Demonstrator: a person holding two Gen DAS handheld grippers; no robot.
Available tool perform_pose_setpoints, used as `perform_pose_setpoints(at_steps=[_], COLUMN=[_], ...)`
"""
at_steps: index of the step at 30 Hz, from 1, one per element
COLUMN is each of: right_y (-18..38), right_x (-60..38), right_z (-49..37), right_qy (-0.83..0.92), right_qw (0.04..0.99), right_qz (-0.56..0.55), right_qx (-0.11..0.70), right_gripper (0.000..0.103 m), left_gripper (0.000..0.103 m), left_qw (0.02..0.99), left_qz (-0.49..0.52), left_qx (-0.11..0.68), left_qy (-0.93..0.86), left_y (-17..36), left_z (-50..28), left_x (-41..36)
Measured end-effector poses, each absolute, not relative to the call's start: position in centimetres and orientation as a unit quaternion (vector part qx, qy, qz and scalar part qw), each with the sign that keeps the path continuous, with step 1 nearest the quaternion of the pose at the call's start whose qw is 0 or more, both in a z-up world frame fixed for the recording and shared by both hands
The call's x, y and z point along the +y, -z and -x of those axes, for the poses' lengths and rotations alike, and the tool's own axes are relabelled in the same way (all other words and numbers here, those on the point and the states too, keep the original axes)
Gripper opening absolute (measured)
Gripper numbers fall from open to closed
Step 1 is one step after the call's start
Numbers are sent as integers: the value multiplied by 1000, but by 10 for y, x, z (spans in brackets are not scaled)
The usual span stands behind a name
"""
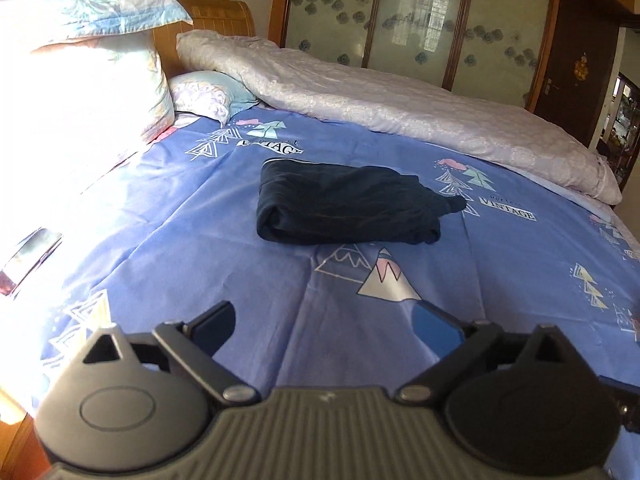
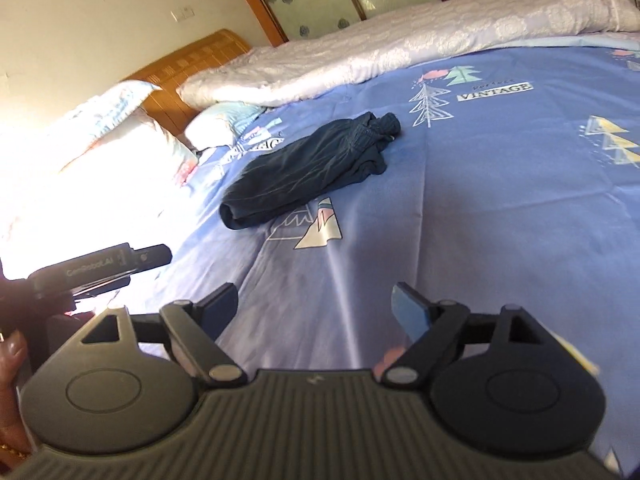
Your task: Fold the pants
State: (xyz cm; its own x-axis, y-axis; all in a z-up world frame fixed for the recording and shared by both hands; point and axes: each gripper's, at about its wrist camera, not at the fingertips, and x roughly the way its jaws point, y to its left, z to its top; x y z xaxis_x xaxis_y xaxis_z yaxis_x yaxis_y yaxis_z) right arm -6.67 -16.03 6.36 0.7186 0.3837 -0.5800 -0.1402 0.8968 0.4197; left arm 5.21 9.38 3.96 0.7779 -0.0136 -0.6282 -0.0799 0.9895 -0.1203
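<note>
Out past the left gripper's point(image 1: 326, 330) left finger, the pillows point(image 1: 86, 64) are piled in harsh sunlight against the wooden headboard point(image 1: 216, 20). The gripper's fingers are spread wide with only the blue bed sheet point(image 1: 200, 240) showing in the gap — nothing is pinched. Well ahead of the fingertips, straight up from the gap, lie the pants point(image 1: 344, 206): a dark, folded bundle resting flat on the sheet, clear of both fingers. Beyond them and off to the right-finger side, a pale quilt point(image 1: 400, 108) lies bunched along the far edge of the bed. In the right wrist view, the right gripper point(image 2: 316, 308) is also spread, empty, over bare sheet — the pants sit well ahead, toward its left finger point(image 2: 218, 304), and part of the other gripper shows beside that finger.
</note>
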Motion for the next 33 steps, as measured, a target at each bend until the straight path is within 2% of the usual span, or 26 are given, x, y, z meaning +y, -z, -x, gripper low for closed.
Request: perform_pose_setpoints(at_steps=[4,10,15,26,33], right_y=[-75,-91,-94,-68,-57], right_x=[-163,-158,-156,-155,-151], right_z=[103,142,157,154,148], right_qy=[-138,-129,-119,-100,-93], right_qw=[926,951,960,949,945], right_qz=[-162,-123,-111,-138,-145], right_qx=[313,253,228,265,278], right_gripper=[90,102,103,103,103], left_gripper=[103,103,103,103,103], left_qw=[947,950,950,941,919], left_qz=[61,54,24,-24,-68], left_qx=[316,306,307,331,384], left_qy=[-20,-31,-52,-66,-65], left_y=[-55,-63,-54,-32,-11], left_z=[-15,26,44,46,33], left_x=[81,64,48,31,17])
